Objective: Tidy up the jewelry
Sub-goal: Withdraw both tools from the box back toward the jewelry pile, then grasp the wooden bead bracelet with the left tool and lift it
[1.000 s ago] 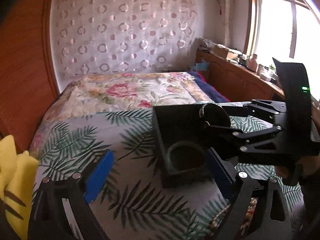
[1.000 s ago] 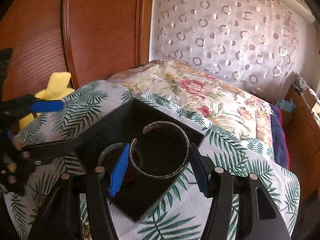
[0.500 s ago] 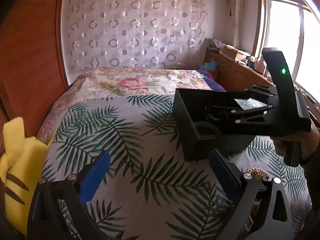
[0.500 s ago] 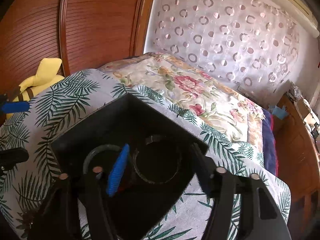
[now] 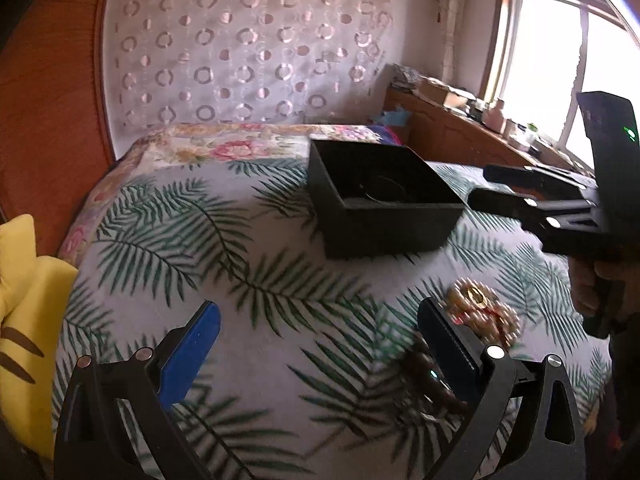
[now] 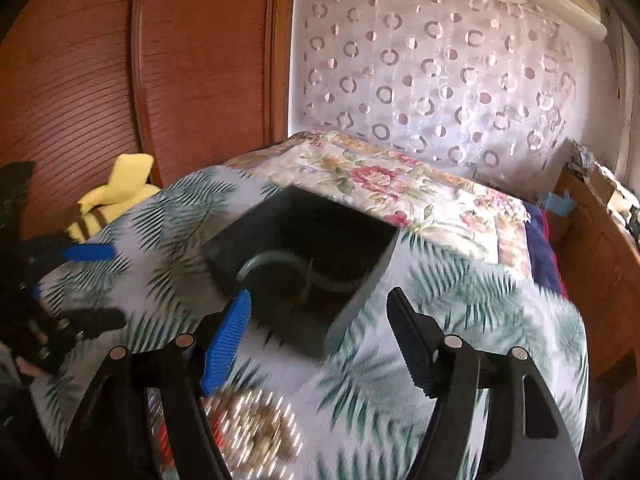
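Beads (image 5: pixel 482 314) come next, I judge: the gold and red heap lies on the bed (image 5: pixel 256 288) just beyond the right-hand finger of my left tool (image 5: pixel 318 350), touching or nearly touching its tip. That tool is spread as wide as it goes, with nothing between its fingers. From my right tool (image 6: pixel 318 340) the same heap sits low, under the left finger, blurred. Its jaws are closing slightly and hold nothing. Left looks the nearer hand; I would shift it right to bring the heap between the fingers.

The heap is a loose coil with a gold piece on top and no clear long axis. A darker string (image 5: pixel 428 376) lies beside it. The box (image 5: pixel 384 220) stands farther off, open, with bangles (image 6: pixel 308 276) inside.
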Available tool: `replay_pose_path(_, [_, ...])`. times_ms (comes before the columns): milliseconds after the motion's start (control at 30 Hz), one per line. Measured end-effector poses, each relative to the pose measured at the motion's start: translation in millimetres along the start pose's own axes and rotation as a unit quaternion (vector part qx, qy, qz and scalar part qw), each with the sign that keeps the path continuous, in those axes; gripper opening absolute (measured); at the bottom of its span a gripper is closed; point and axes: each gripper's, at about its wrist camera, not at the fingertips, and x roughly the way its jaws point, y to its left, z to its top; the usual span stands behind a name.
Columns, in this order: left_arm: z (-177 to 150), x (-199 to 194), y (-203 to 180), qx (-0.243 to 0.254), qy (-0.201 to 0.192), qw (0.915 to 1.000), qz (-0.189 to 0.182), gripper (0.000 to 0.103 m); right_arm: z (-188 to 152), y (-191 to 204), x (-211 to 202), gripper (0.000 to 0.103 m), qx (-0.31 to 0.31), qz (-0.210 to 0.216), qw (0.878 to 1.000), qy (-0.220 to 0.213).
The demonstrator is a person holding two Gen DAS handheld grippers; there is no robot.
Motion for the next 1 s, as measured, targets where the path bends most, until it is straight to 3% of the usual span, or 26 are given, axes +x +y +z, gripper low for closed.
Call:
replay_pose_path(100, [-8, -4, -10, 0.008, 0.004, 0.9999, -0.01, 0.095, -24, 6, -14, 0.061, 0.006, 0.002, 1.0, 0.013])
replay_pose_path(167, [-13, -6, -17, 0.013, 0.008, 0.9997, -0.017, 0.083, -37, 11, -19, 0.055, 0.01, 0.003, 1.0, 0.021])
replay_pose_path(400, [-23, -5, -36, 0.018, 0.031, 0.9982, -0.048, 0.058, -77, 21, -28, 0.039, 0.041, 0.007, 0.998, 0.039])
replay_pose_path(533, [-24, -3, -44, 0.014, 0.039, 0.9972, -0.062, 0.039, -92, 23, -35, 0.038, 0.056, 0.013, 0.997, 0.043])
replay_pose_path(833, [-22, 12, -51, 0.005, 0.062, 0.9966, -0.054, 0.036, -107, 29, -41, 0.038, 0.063, 0.012, 0.997, 0.047])
replay_pose_path(933, [-21, 11, -55, 0.008, 0.057, 0.9967, -0.057, 0.015, -111, 28, -42, 0.038, 0.07, 0.012, 0.997, 0.043])
replay_pose_path(1000, [-21, 5, -60, 0.019, 0.046, 0.9975, -0.05, 0.012, -112, 29, -43, 0.038, 0.071, 0.01, 0.997, 0.04])
